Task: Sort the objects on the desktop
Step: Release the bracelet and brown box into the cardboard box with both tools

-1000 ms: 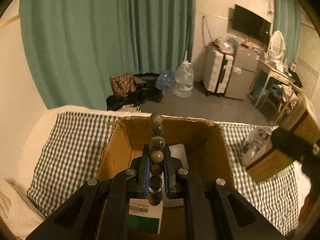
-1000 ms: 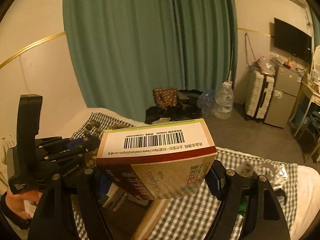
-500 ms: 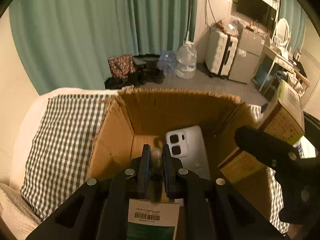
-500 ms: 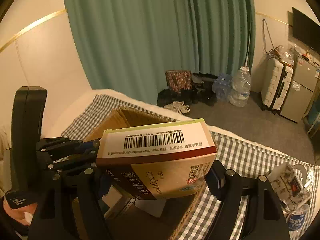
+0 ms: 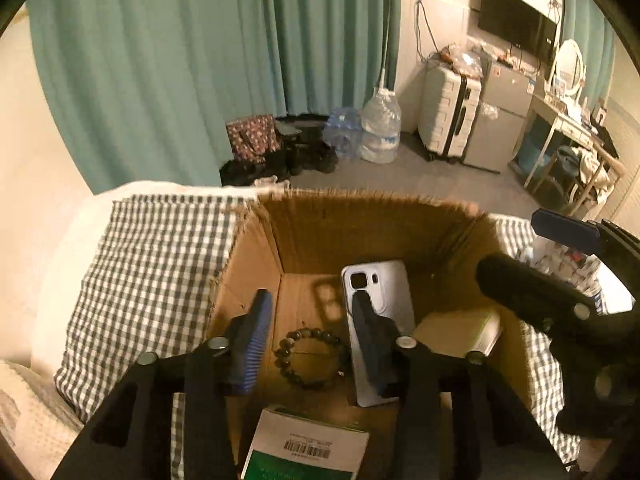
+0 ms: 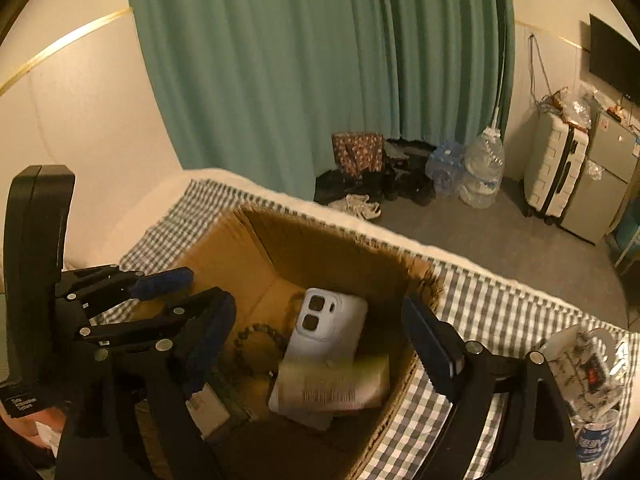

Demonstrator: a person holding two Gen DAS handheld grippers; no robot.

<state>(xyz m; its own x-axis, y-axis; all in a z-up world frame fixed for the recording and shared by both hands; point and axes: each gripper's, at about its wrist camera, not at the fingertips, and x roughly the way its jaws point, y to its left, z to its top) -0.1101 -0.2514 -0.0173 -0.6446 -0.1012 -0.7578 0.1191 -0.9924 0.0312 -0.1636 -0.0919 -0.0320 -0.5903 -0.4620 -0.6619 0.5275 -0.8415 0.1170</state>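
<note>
Over the open cardboard box [image 5: 256, 264], the left wrist view showed the left gripper [image 5: 310, 322] released, jaws wide apart and holding nothing. One bead bracelet [image 5: 310, 354] lay flat on the box floor directly below and between the fingers, beside one white phone [image 5: 380, 312] whose long axis ran away from the camera. One pale medicine box [image 5: 460, 330] lay to the right of the phone, and one green-and-white carton [image 5: 306, 450] sat at the near edge. One checked cloth [image 5: 156, 272] lay under the box. From the right wrist view, the right gripper [image 6: 316, 340] was likewise spread and empty above the cardboard box [image 6: 224, 252]; the medicine box [image 6: 334, 386], blurred, lay over the lower end of the phone [image 6: 324, 332], barcode face up, just below the fingers. The bracelet [image 6: 256, 338] lay left of the phone, nearer the left gripper [image 6: 188, 288]. The next items probably lay on the cloth to the right, where one clear packet [image 6: 580, 356] and one can [image 6: 596, 438] sat outside the box, nearer the right gripper.
</note>
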